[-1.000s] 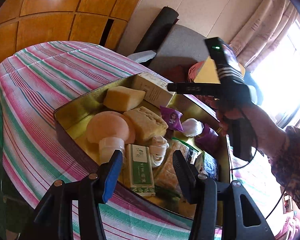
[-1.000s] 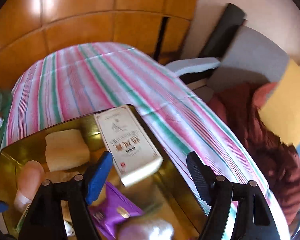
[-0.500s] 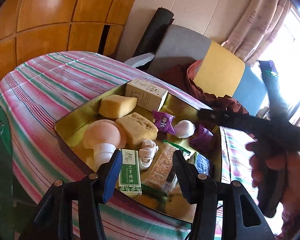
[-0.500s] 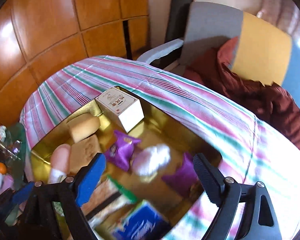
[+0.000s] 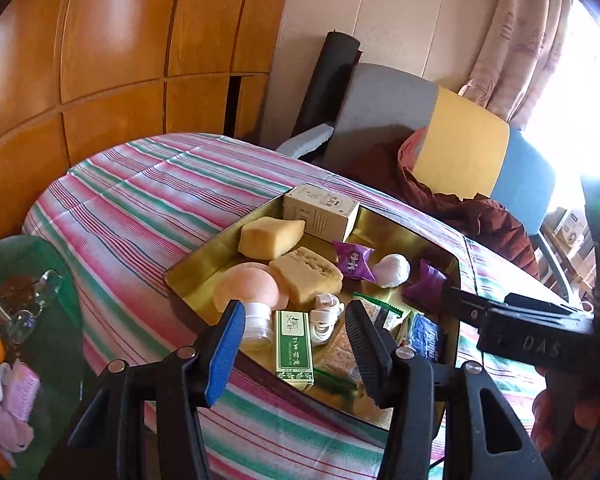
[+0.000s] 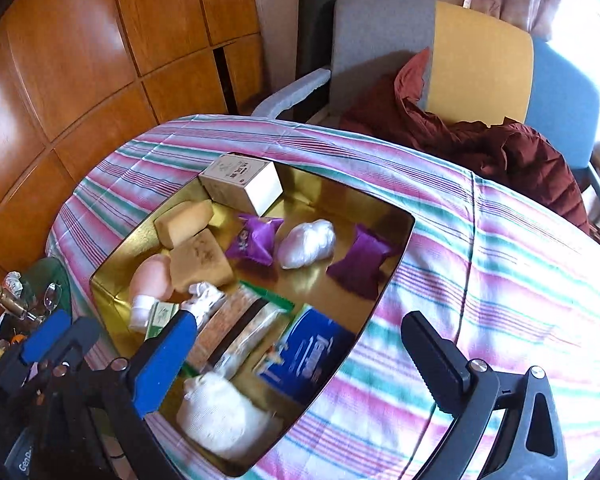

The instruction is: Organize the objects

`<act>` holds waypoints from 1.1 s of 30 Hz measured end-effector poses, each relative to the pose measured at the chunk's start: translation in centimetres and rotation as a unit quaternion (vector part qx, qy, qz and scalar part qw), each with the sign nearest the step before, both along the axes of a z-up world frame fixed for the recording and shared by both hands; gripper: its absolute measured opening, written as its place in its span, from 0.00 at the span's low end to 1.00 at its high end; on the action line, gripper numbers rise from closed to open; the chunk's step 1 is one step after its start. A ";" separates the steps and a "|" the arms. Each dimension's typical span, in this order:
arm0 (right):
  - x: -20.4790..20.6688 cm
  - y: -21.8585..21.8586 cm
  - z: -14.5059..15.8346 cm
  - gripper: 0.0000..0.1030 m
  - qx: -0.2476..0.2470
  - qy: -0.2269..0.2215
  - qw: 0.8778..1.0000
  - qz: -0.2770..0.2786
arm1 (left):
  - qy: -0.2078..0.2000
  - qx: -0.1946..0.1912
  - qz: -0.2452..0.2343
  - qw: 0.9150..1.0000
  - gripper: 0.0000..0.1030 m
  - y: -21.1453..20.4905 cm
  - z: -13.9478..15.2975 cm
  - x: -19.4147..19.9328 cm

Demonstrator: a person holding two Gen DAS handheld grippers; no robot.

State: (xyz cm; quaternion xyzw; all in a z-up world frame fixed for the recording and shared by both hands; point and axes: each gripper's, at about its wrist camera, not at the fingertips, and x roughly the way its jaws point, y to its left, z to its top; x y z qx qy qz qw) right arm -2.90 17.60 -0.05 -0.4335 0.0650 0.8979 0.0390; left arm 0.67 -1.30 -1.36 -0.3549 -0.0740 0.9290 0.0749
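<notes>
Both grippers hang empty over a gold tray (image 6: 396, 236): the left gripper (image 5: 296, 344) part-open above a green box (image 5: 294, 346), the right gripper (image 6: 300, 356) still opening, nothing between its jaws. Beyond them the cream box (image 6: 240, 184) sits in the tray's far corner. Only the right wrist view shows the white cloth bundle (image 6: 220, 416) nearest its jaws. A second earlier, the right jaws hovered close around that cream box.

place: home living room | evidence: striped-cloth worktop (image 6: 480, 264) ahead of gripper | armchair (image 6: 480, 52) with jacket (image 6: 512, 148) beyond | wooden wall panels (image 5: 112, 40) left | curtain (image 5: 528, 36) right
</notes>
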 end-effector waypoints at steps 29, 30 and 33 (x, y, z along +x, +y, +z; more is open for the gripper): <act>2.9 -2.7 1.3 1.00 0.030 0.014 0.998 -0.058 | 0.004 -0.060 0.041 0.997 0.51 -0.8 1.9 0.8; 2.9 -2.7 1.3 1.00 0.028 0.013 0.998 -0.059 | 0.002 -0.062 0.041 0.997 0.51 -0.7 1.9 0.8; 3.0 -2.6 1.3 1.00 0.024 0.012 0.998 -0.060 | -0.006 -0.069 0.043 0.997 0.51 -0.5 1.7 0.8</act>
